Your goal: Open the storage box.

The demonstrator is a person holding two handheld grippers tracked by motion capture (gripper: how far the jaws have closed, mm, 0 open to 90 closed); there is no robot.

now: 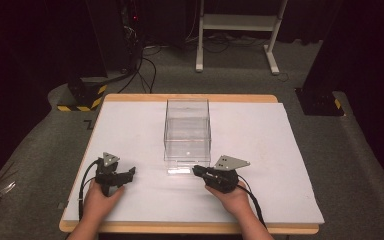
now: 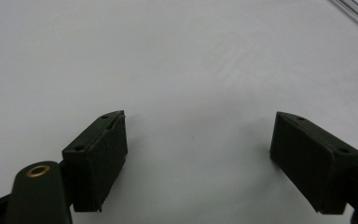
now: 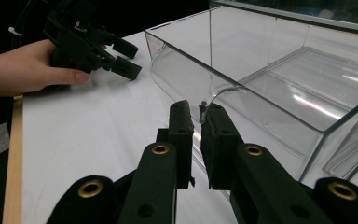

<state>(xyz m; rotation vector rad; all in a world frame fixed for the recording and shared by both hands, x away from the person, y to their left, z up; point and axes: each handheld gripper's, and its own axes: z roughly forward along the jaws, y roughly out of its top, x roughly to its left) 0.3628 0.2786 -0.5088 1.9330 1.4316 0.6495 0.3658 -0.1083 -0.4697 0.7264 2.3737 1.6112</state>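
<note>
- The work in hand looks like the opening of the clear plastic box (image 1: 187, 131), which stands in the middle of the white table (image 1: 130, 125). I judge that it is at the very start of the pull.
- The right gripper (image 1: 197, 170) lies at about 5 o'clock from the box, with its tips at the small clear handle (image 1: 180, 169) on the near side.
- In the right gripper view the right gripper (image 3: 199, 122) has its jaws almost closed, with only a thin gap between them. The front lip of the box (image 3: 279, 84) runs into this gap, so they seem to pinch it, but I cannot tell if the grip is firm.
- The left gripper (image 1: 131, 172) rests on the table at about 8 o'clock from the box, well apart from it. In the left gripper view its jaws stand wide open and hold nothing.
- The next move probably calls for a firm squeeze and then a straight pull toward the person. The free gripper may need to steady the box, because it could slide.
</note>
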